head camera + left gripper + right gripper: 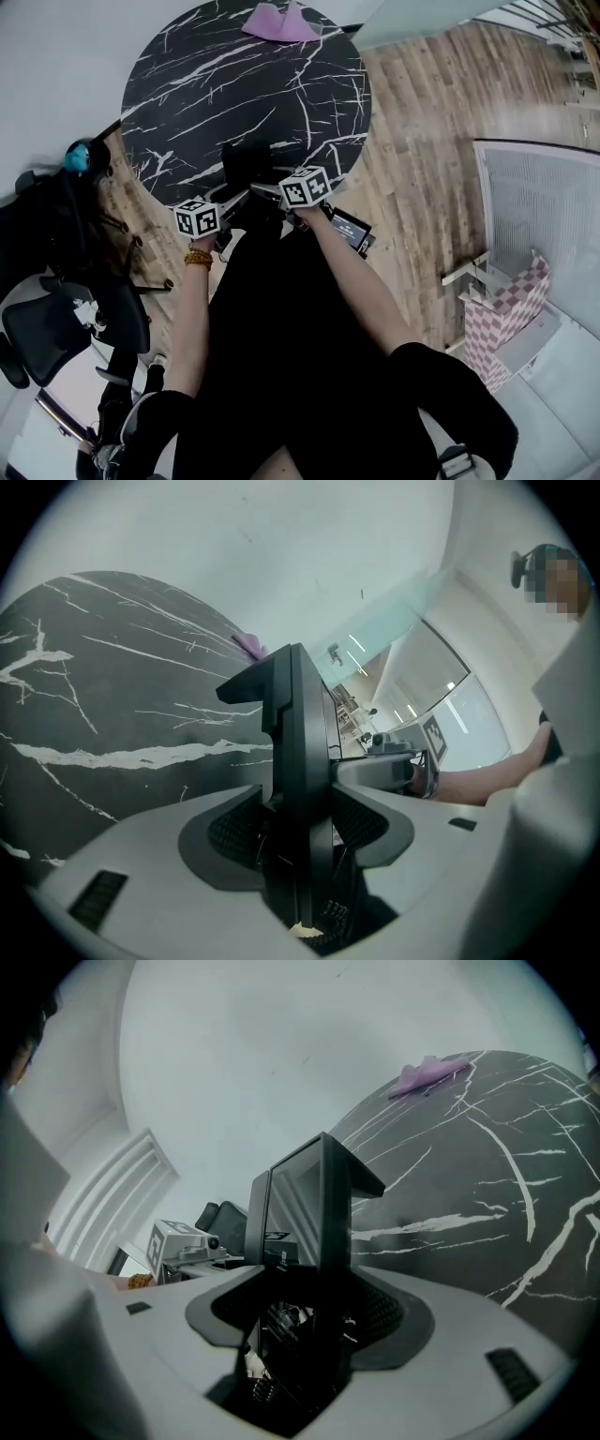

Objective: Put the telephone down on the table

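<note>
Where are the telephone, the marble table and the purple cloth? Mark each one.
telephone (298, 714): left gripper view, on its upright black body.
marble table (187, 84): head view, on a bare part of its top.
purple cloth (279, 22): head view, on its middle.

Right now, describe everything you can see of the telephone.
The telephone is a black desk set, matte plastic with a glossy screen panel, standing upright on edge over the near rim of the marble table. The left fingers press its sides; it stands between the right fingers, contact unclear.
</note>
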